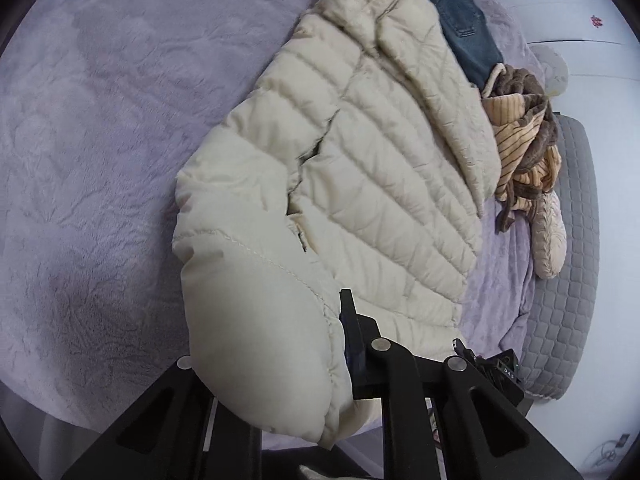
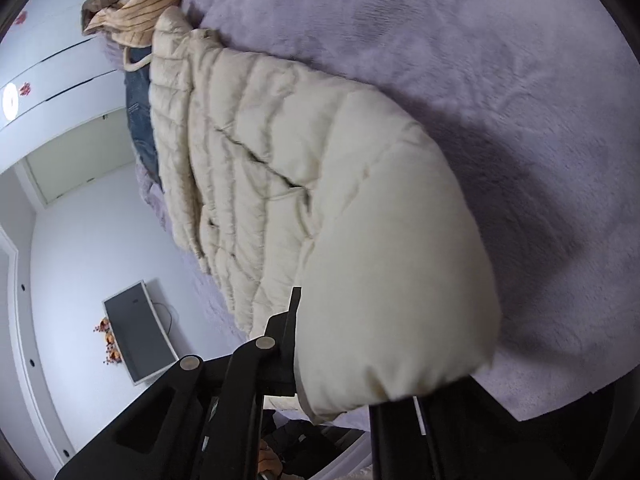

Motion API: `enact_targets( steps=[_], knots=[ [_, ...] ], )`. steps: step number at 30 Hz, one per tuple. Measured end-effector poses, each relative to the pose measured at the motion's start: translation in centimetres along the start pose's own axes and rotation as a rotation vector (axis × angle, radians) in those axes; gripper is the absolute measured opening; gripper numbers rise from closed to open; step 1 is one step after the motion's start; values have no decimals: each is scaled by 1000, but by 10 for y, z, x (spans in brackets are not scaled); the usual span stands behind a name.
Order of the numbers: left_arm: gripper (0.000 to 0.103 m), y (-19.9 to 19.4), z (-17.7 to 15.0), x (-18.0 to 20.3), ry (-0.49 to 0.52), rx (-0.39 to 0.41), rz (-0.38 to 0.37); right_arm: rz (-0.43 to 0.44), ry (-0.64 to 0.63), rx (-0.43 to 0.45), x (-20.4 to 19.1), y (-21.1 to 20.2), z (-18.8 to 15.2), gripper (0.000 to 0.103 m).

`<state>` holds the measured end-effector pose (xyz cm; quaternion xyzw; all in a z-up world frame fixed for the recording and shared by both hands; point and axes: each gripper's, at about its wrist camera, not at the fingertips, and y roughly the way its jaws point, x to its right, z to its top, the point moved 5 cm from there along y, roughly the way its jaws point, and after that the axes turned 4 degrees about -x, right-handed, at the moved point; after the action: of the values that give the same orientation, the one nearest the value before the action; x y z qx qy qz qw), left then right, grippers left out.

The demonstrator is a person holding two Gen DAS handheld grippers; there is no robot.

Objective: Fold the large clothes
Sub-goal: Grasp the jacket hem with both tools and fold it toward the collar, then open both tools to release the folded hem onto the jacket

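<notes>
A cream quilted puffer jacket [image 1: 360, 168] lies spread on a lilac fleece bedspread [image 1: 100, 140]. My left gripper [image 1: 280, 360] is shut on a puffy fold of the jacket near its hem; the fold bulges over the left finger and hides it. In the right wrist view the same jacket [image 2: 260, 160] stretches away from me. My right gripper [image 2: 384, 344] is shut on another thick fold of it, lifted off the bedspread [image 2: 480, 60]. The fabric covers the right finger.
Blue jeans [image 1: 460, 12] and a brown and orange striped garment [image 1: 524, 132] lie beyond the jacket. A grey quilted mattress edge [image 1: 572, 248] runs along the right. White wardrobe doors [image 2: 60, 80] and a wall television [image 2: 138, 332] stand past the bed.
</notes>
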<state>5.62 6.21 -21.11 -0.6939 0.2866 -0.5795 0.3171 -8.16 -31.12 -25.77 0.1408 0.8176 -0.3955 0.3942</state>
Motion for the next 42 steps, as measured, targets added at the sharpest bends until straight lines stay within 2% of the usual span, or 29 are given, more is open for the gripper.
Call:
enact_targets(
  steps=[6,12,15,20,23,27,33,35,36,37,38,39,40,41,42],
  knots=[
    [17,-43,42,67,77,137,-60,60,-189,-56,-81,-12,23,11],
    [17,-72,113,132,157,277,-105,100,-356,-56,-172,-18,67,11],
    [17,-75,154,154,202,306,-92,115,-431,-41,-217,-14,90,11],
    [18,-51,224,165,214,304,-20,66,-519,-13,-272,10,131,11],
    [17,-25,254,157,223,278,48,30,-526,-9,-288,37,158,11],
    [18,12,277,139,241,232,144,-54,-506,-2,-287,76,196,11],
    [18,30,290,131,229,212,182,-110,-462,9,-272,107,228,11],
    [26,26,288,134,248,221,212,-121,-459,9,-272,109,229,12],
    [40,22,287,137,266,236,237,-132,-466,10,-274,108,228,13],
    [64,16,284,141,286,255,257,-143,-477,9,-276,107,226,14],
    [75,10,282,144,302,279,275,-157,-488,7,-279,107,225,15],
    [87,2,279,146,315,311,296,-169,-499,7,-282,104,222,24],
    [87,-6,276,149,332,337,317,-181,-509,9,-286,101,220,32],
    [87,-13,274,152,345,350,336,-191,-520,16,-289,97,217,53],
    [87,-21,272,154,352,367,353,-197,-535,24,-294,91,214,69]
  ],
)
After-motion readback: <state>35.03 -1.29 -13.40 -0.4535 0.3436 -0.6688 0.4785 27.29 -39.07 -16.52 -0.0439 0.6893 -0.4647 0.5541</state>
